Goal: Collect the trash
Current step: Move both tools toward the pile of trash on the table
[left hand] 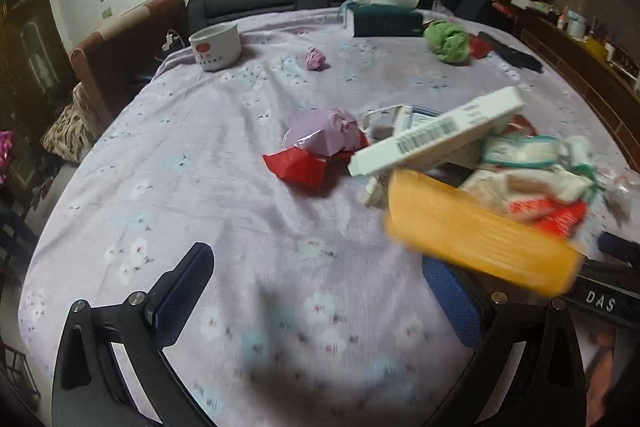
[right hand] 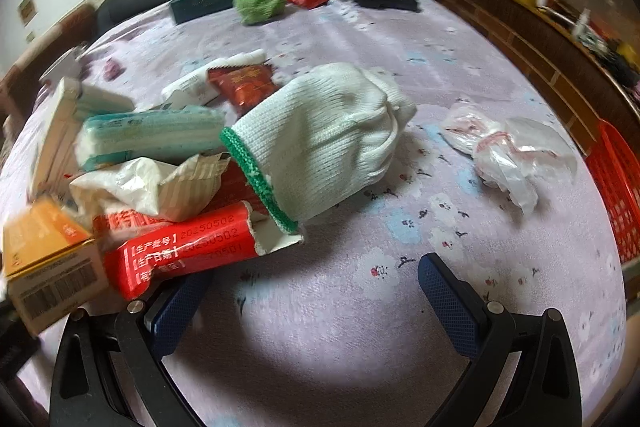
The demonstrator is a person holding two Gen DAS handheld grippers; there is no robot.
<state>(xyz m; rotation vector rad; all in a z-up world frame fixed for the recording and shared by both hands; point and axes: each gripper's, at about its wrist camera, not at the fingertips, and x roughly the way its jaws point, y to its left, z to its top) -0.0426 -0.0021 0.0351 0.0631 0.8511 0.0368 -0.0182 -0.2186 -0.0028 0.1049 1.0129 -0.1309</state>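
Trash is heaped on a lilac flowered tablecloth (left hand: 224,187). The heap holds an orange box (left hand: 480,239), a white barcoded box (left hand: 436,135), wrappers (left hand: 532,179) and a red-and-lilac crumpled packet (left hand: 320,147). My left gripper (left hand: 324,291) is open and empty, the orange box right over its right finger. In the right wrist view the heap shows the orange box (right hand: 48,259), a red torn carton (right hand: 188,251), a teal tissue pack (right hand: 152,135) and a white glove with green cuff (right hand: 324,139). My right gripper (right hand: 316,299) is open and empty, its left finger under the red carton.
A white bowl (left hand: 216,45), a small pink paper ball (left hand: 316,59), a tissue box (left hand: 384,15) and a green crumpled ball (left hand: 446,41) sit at the far side. A clear plastic bag (right hand: 504,151) lies right of the glove. A red basket (right hand: 612,195) stands at the right edge.
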